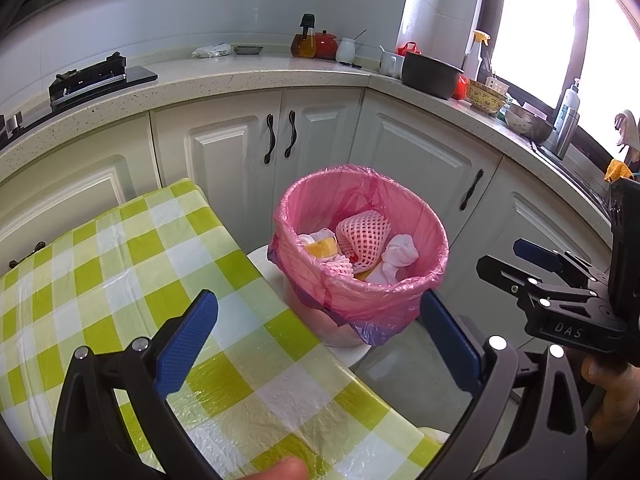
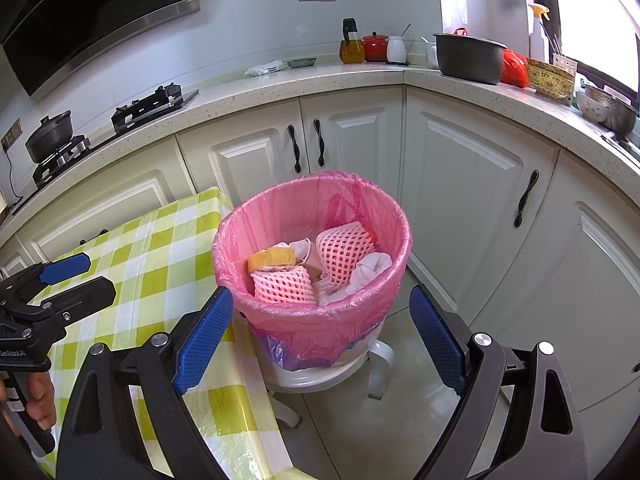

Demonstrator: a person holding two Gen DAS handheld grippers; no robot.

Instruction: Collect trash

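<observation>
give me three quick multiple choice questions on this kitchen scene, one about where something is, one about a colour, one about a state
1. Where does the trash bin stand?
A. on the countertop
B. on the floor beside the checked table
C. inside a cabinet

2. What colour is the bin liner?
A. black
B. pink
C. green

3. How are the two grippers?
A. both open and empty
B. both shut on trash
C. one holds a cup

Answers:
1 B, it sits at the edge of the table.
2 B, pink plastic folds over the rim.
3 A, the left gripper and the right gripper show spread fingers with nothing between.
</observation>
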